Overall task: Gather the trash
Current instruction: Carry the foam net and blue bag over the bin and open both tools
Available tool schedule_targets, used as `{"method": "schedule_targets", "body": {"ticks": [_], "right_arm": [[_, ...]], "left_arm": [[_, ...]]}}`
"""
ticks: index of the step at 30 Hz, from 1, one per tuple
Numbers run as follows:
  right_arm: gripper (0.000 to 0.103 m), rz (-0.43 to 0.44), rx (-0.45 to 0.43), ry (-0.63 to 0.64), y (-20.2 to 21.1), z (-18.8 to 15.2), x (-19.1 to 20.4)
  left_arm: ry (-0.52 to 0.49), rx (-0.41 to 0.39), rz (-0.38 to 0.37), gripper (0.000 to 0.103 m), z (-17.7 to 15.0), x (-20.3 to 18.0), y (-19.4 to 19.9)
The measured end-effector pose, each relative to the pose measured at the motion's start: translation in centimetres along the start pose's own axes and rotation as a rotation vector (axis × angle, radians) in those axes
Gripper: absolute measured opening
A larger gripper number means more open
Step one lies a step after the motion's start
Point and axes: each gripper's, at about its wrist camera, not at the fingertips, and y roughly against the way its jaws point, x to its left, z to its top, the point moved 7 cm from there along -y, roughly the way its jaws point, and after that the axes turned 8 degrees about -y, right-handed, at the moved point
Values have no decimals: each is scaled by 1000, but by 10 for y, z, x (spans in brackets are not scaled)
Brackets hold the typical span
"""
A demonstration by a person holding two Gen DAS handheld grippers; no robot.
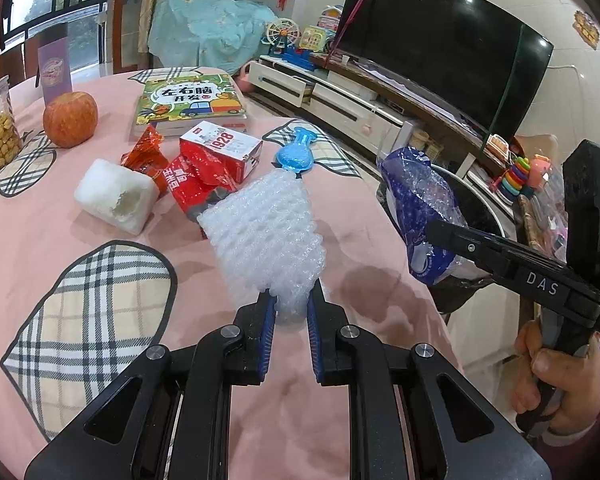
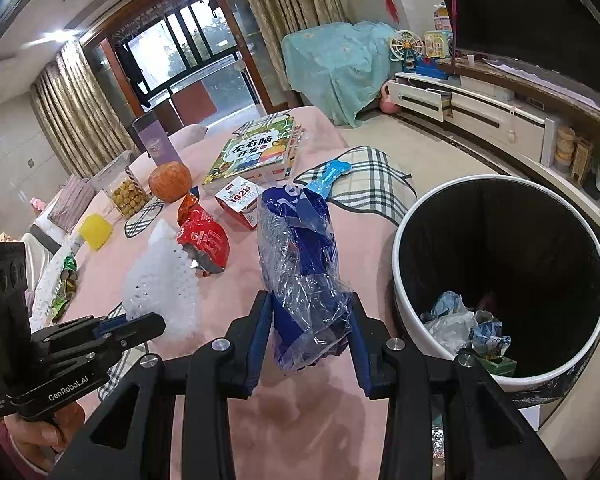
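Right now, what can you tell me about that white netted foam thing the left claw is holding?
The foam net is a white, soft-looking mesh sleeve, the kind wrapped around fruit, with a puffy, bubbly weave of small holes. The left claw pinches its narrow lower end between blue-padded fingers, and the wide end fans away from the claw. It seems lifted above the pink tablecloth; whether its far end touches the red wrapper behind it I cannot tell.
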Motion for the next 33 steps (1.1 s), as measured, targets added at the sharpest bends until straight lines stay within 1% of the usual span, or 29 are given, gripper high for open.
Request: {"method": "schedule_targets", "body": {"ticks": [13,26,33], "right_arm": [[37,-5,-12,0,8,4,-5],[37,-41,-21,-25,21,11,-31],[37,-50,-27,-31,25,15,-38]], "left_arm": [[-10,-2,-10,14,6,-8,-3],[-42,5,-15,14,16,-30,-14],[-61,14,-11,14,21,-41,-21]]}}
